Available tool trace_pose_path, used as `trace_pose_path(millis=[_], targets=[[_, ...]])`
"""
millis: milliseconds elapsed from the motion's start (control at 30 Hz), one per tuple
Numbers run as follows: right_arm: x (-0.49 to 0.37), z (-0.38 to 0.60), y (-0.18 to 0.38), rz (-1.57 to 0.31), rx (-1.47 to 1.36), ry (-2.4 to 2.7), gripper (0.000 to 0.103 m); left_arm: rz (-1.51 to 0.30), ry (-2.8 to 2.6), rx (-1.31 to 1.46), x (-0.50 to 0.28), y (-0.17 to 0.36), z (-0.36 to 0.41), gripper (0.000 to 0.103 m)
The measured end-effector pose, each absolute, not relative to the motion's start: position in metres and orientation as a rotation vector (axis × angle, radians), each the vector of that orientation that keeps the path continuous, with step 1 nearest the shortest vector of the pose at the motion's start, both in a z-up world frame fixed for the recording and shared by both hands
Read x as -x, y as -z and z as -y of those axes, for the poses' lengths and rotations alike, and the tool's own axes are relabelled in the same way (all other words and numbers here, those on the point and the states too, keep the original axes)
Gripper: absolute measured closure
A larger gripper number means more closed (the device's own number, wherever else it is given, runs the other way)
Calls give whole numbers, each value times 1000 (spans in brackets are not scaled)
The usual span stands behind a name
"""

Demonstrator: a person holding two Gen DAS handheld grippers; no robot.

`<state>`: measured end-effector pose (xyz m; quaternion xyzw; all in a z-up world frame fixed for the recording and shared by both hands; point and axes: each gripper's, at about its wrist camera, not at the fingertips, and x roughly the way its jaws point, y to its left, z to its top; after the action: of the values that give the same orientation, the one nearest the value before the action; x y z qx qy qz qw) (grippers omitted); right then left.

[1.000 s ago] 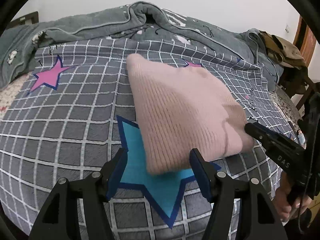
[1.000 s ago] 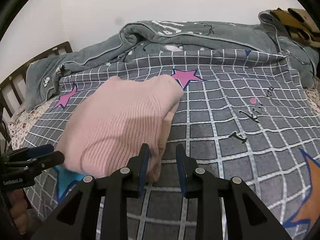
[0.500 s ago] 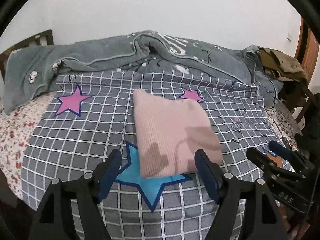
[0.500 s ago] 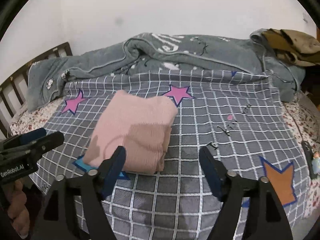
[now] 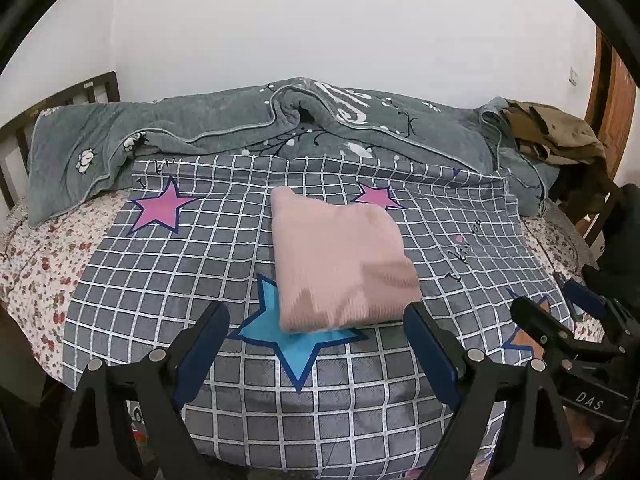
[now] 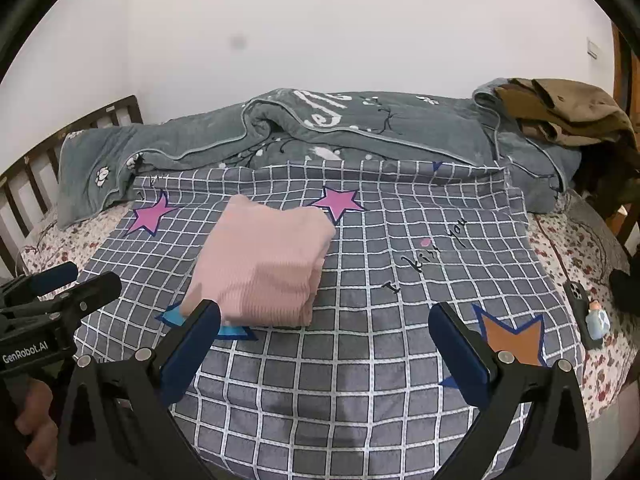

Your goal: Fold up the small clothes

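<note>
A folded pink knit garment [image 5: 340, 260] lies flat on the grey checked sheet [image 5: 200, 248], partly over a blue star. The same pink garment [image 6: 264, 264] appears left of centre in the right wrist view. My left gripper [image 5: 316, 322] hangs above the bed's near edge, short of the garment, with its jaws opening and nothing between them. Off to the garment's right, my right gripper [image 6: 324, 324] is raised the same way, jaws opening wide and empty. Each gripper shows at the side of the other's view: the right gripper [image 5: 560, 312], the left gripper [image 6: 80, 280].
A rumpled grey-green blanket [image 5: 240, 132] runs along the wall. Brown clothes [image 6: 560, 112] are piled at the back right. A phone [image 6: 578, 300] and a small figurine [image 6: 598, 320] lie on the floral sheet at right. A wooden headboard [image 6: 40, 168] stands at left.
Both grippers let go of the pink garment, opened wide, and pulled up and back from it. The garment now lies folded on the sheet.
</note>
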<state>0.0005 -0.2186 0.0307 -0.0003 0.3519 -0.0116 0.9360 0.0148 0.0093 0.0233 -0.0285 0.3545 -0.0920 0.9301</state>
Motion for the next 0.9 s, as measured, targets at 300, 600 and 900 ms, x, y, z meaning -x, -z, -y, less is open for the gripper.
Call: trace_pose_path(millis=[300,600,900], targets=[[11,220,-37,-712,-2,32,1,-721,166,27,-6,-24,-6,14],[12,217,-39,-708,-1,33,1,-721,162,38,-6,-26,-10,14],[13,215,-39,-708,2,40,1,-721,165,40,-3,-25,-11,14]])
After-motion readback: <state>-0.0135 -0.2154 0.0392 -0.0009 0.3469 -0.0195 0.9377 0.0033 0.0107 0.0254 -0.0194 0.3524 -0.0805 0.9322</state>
